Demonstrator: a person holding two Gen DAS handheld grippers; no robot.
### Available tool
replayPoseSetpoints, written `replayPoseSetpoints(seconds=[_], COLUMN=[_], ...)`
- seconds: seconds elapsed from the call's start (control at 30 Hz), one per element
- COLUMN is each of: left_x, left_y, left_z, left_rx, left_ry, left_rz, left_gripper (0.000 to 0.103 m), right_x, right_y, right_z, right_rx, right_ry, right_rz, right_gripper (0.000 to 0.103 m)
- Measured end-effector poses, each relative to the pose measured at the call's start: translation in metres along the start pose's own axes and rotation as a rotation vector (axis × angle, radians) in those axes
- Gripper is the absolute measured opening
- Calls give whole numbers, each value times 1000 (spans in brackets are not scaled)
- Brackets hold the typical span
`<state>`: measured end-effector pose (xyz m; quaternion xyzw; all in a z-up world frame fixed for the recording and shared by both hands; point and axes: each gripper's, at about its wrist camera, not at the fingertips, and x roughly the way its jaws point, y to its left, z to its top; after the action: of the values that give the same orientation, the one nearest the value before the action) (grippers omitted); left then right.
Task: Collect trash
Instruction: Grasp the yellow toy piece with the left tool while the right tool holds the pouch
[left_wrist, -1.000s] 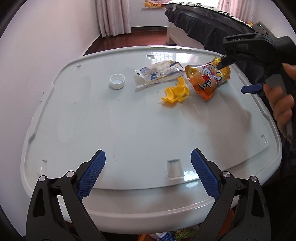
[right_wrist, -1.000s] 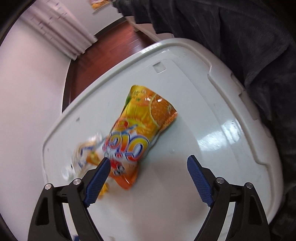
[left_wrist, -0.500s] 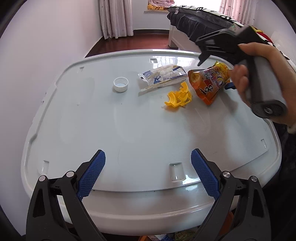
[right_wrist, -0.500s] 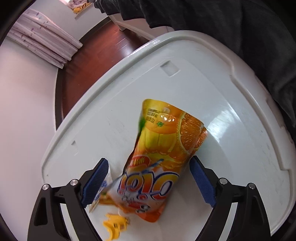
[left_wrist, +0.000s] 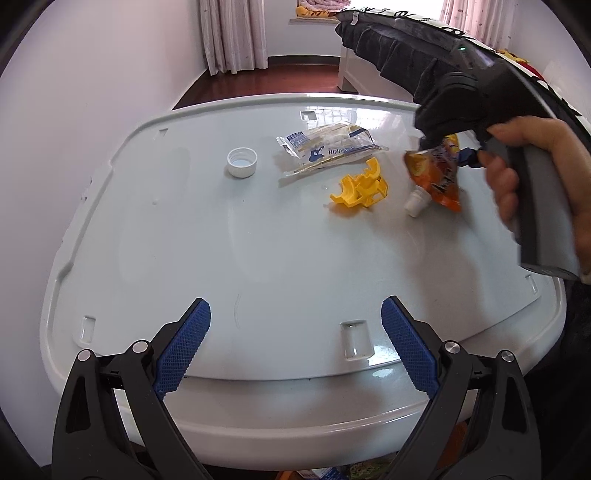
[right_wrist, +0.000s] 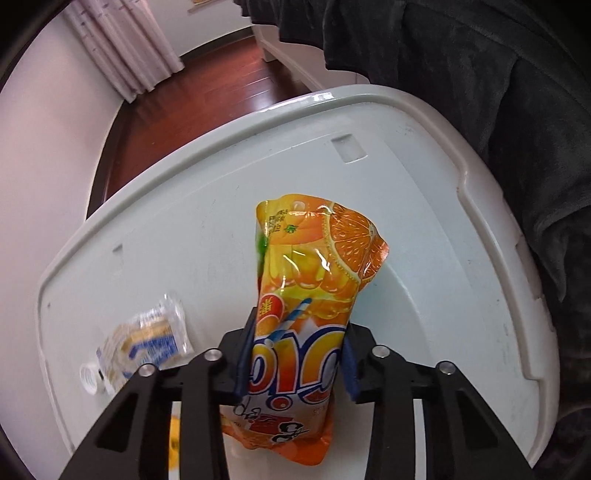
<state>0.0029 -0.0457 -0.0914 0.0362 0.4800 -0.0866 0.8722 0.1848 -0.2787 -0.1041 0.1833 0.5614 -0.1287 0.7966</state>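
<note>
My right gripper (right_wrist: 295, 360) is shut on an orange juice pouch (right_wrist: 314, 280) and holds it tilted up off the white table (right_wrist: 207, 236). In the left wrist view the pouch (left_wrist: 437, 173) hangs with its white spout (left_wrist: 416, 202) near the tabletop. A clear blue-printed wrapper (left_wrist: 332, 146), a yellow plastic piece (left_wrist: 360, 184) and a white bottle cap (left_wrist: 242, 162) lie on the table. My left gripper (left_wrist: 295, 345) is open and empty near the table's front edge.
A bed with a dark cover (left_wrist: 402, 48) stands behind the table at the right. Curtains (left_wrist: 232, 35) and dark wood floor (left_wrist: 266, 79) lie beyond. A white wall (left_wrist: 92, 92) is on the left. Coloured items show under the table's front edge (left_wrist: 362, 470).
My right gripper has closed on the orange pouch and lifted its far end off the table. The left gripper has stayed open and near the front edge.
</note>
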Motion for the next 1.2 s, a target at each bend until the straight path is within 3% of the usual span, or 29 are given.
replayPoseSetpoints(seconds=[0.23,0.43,0.77,1.2], left_x=[1,6,25,64], left_y=[2,-9,-44,-52], left_z=[-3,4,38,83], left_rx=[-24,-11,40,50], left_ry=[-10,-12,-55,-42], left_rz=[-11,-45,-51,-26], left_gripper=[91,91,91,91], right_x=[-47,-90,-96,-107], right_y=[-32,-60,-87,-100], right_z=[-31,-87,-157,-175], right_rx=[-98,-226,-342,-373], right_ry=[-31,-73,-99,-144], right_rz=[72,78,60,103], right_gripper=[35,35,35,35])
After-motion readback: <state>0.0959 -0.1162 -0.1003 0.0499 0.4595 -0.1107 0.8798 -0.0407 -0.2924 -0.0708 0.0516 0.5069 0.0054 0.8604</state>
